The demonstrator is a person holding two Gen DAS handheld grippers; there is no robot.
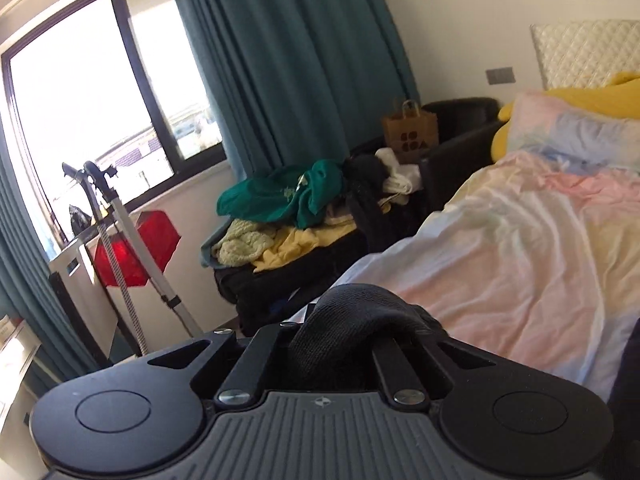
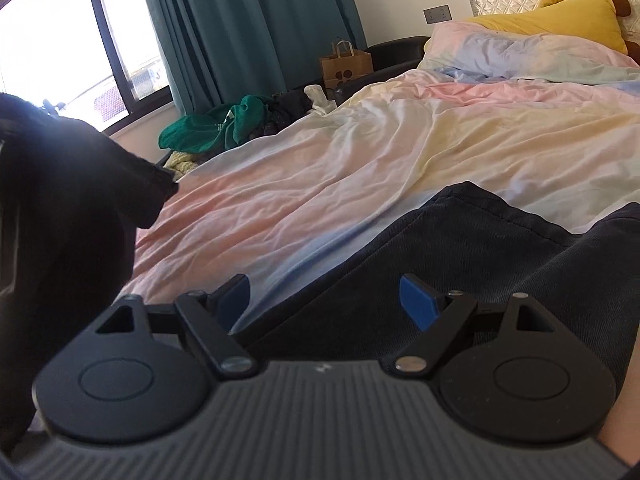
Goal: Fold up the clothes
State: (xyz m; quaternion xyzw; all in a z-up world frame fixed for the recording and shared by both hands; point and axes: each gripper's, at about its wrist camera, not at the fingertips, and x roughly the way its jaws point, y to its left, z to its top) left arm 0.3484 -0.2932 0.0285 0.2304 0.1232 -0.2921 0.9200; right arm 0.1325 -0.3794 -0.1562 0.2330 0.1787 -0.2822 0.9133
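Observation:
A dark navy garment (image 2: 460, 248) lies on the pastel bedsheet (image 2: 360, 160) at the near edge of the bed. My left gripper (image 1: 340, 332) is shut on a bunched fold of this dark garment (image 1: 352, 320) and holds it raised; the lifted cloth also hangs at the left of the right wrist view (image 2: 68, 192). My right gripper (image 2: 324, 300) is open, its blue pads (image 2: 416, 304) spread just above the flat part of the garment, holding nothing.
A pile of clothes, green (image 1: 288, 196) and yellow among them, lies on a dark seat beside the bed. A paper bag (image 1: 410, 132), teal curtains (image 1: 280, 60), a window and a red-hooded stand (image 1: 136, 248) are at the left. Pillows (image 2: 520, 52) lie at the bed's head.

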